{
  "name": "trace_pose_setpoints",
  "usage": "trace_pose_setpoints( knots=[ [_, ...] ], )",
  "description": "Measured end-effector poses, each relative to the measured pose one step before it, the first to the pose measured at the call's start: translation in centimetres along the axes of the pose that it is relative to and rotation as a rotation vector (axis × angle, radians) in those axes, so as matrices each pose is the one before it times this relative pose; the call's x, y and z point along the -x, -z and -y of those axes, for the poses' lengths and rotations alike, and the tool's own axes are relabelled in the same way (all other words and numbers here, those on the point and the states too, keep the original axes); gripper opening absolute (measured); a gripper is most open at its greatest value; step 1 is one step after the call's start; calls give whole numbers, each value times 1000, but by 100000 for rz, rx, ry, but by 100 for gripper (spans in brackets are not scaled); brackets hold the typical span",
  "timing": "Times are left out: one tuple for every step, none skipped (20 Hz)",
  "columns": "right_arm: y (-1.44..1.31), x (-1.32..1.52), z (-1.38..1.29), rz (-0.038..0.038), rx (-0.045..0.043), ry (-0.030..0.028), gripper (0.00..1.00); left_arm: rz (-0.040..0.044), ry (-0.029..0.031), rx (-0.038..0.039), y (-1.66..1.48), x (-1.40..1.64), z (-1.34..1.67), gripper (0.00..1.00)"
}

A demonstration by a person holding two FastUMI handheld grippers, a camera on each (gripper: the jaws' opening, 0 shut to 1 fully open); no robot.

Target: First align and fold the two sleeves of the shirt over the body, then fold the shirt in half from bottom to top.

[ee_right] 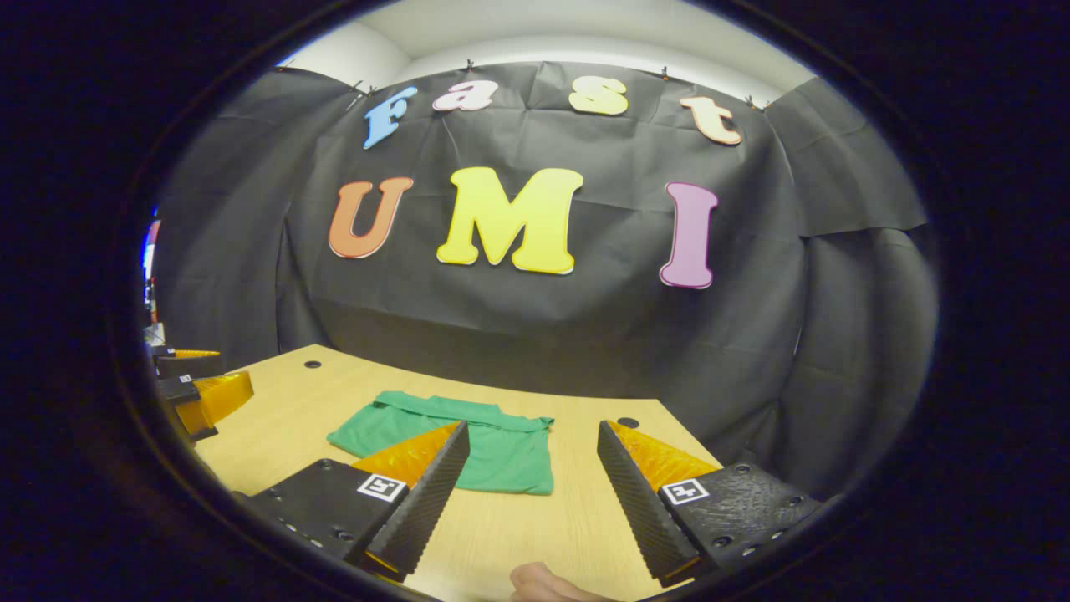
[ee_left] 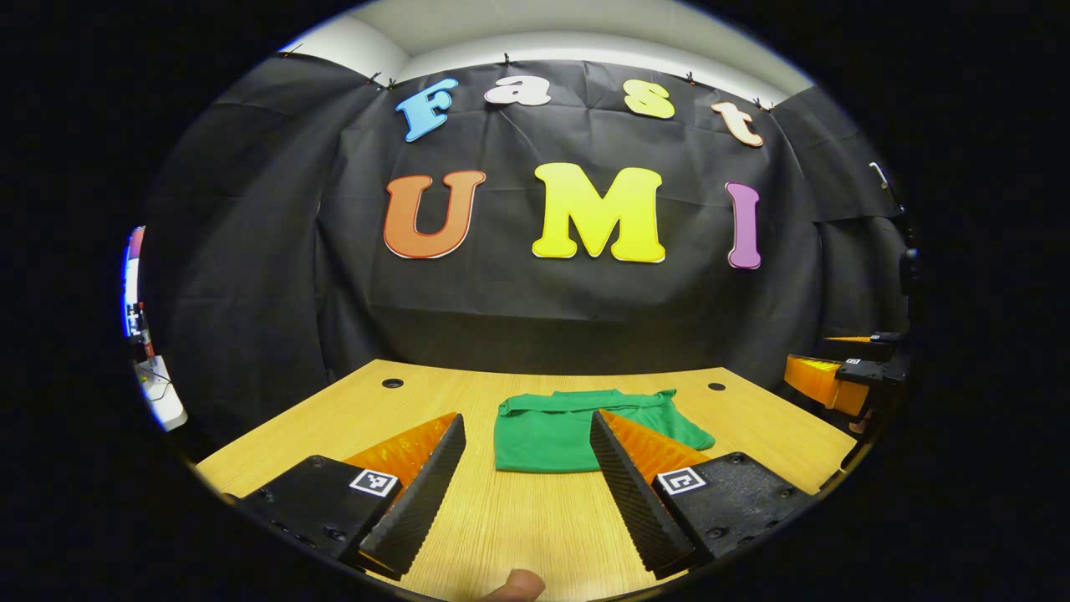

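Both my claws gape empty; green shirt (ee_left: 568, 431) lies just ahead, nearer my left gripper (ee_left: 527, 468) than right gripper (ee_right: 531, 477).

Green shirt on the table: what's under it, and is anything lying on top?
The green shirt lies folded, flat on the wooden table; nothing rests on top. Bare tabletop surrounds it. Whatever is tucked beneath its folds, sleeves included, is covered. Both hand-held grippers, left and right, are open above the table.

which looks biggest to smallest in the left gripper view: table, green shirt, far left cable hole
1. table
2. green shirt
3. far left cable hole

The order is clear, though the fisheye lens swells whatever lies near it.
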State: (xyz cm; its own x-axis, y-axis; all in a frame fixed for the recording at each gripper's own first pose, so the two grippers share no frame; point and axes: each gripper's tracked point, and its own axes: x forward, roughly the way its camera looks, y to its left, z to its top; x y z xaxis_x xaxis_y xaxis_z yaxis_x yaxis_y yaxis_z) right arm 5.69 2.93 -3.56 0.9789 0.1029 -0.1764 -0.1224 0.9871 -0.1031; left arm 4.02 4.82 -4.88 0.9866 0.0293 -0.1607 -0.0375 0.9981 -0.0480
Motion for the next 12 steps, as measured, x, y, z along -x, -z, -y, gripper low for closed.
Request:
trace_pose_setpoints(
  knots=[
    [490,1605,642,375,724,2268,97,30,411,481,365,1354,-131,96],
    [127,1616,1183,809,656,3185,95,-450,679,533,398,1273,142,96],
    [169,1494,597,391,-207,1524,95,-783,305,37,484,1170,99,97],
    [349,1420,-85,121,131,-848,95,-530,311,-142,310,938,103,96],
    [313,1393,13,-175,904,-1205,95,-446,1303,-272,234,629,374,96],
    [260,1219,233,-2,778,171,95,-649,1062,-423,272,495,379,96],
    [194,1089,523,849,766,953,95,-56,207,-609,-52,549,76,96],
    [-148,798,120,1213,291,442,95,680,411,-1189,-377,394,333,97],
    [-160,720,10,1352,-49,305,97,971,417,-1305,-455,275,351,96],
    [-305,389,17,1471,-563,379,97,1360,986,-1088,-593,315,460,96],
    [-240,291,-46,807,-679,50,95,1467,1036,-735,-606,219,496,96],
    [-139,348,-62,421,-417,-443,95,1189,518,-396,-602,188,280,96]
  ],
)
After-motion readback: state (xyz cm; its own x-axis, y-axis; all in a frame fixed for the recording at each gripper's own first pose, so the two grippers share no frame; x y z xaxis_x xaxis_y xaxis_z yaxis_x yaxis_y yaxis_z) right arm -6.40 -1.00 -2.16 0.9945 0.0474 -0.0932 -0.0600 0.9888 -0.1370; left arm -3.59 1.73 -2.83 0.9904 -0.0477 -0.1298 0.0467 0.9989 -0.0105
